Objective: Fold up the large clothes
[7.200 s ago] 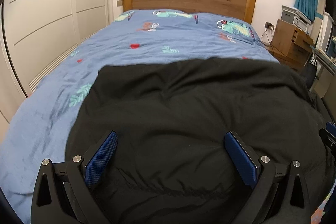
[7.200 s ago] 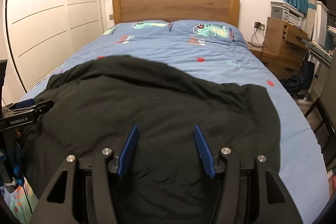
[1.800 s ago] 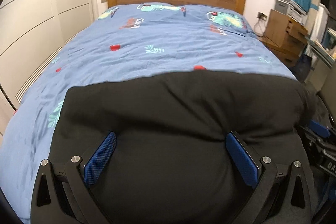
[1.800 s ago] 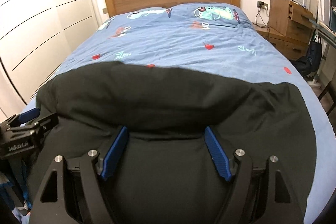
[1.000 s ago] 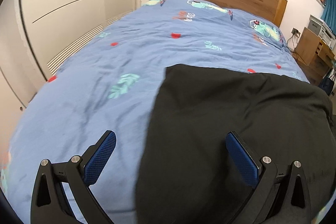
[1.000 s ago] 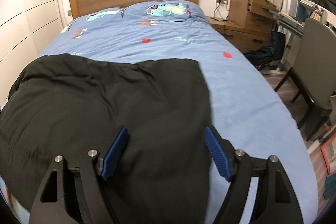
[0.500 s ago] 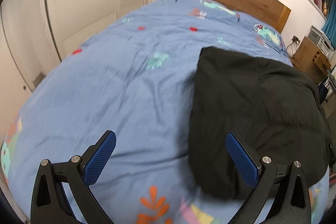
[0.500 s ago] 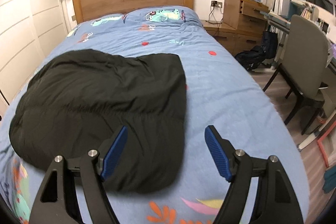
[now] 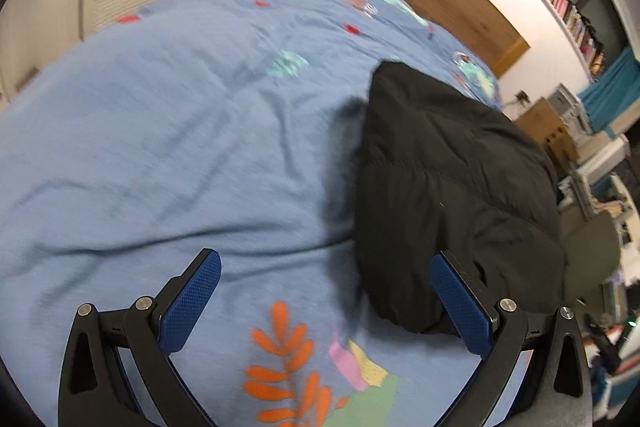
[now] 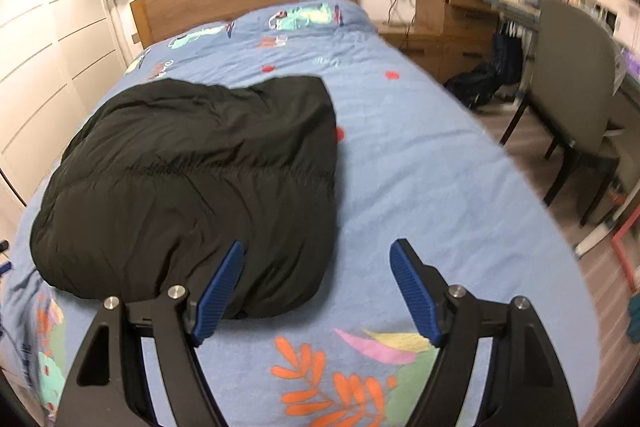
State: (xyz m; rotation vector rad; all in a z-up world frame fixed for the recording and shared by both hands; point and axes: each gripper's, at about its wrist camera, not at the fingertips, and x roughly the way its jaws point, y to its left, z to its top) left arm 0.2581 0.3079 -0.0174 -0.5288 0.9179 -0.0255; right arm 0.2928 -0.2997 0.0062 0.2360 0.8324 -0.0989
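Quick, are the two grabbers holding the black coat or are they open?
Left gripper: open, holding nothing.
Right gripper: open, holding nothing; black coat lies free.

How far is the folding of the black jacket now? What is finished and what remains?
Done, it seems: the black puffer jacket lies as a compact folded bundle near the foot of the blue bedcover. In hand: nothing; the left gripper and the right gripper are both open and empty, clear of the jacket. Left: perhaps only tidying; no other garment is visible.

Loads of bare blue patterned bedspread (image 9: 168, 131) either side of the puffy black folded jacket (image 10: 200, 179), the only bump.
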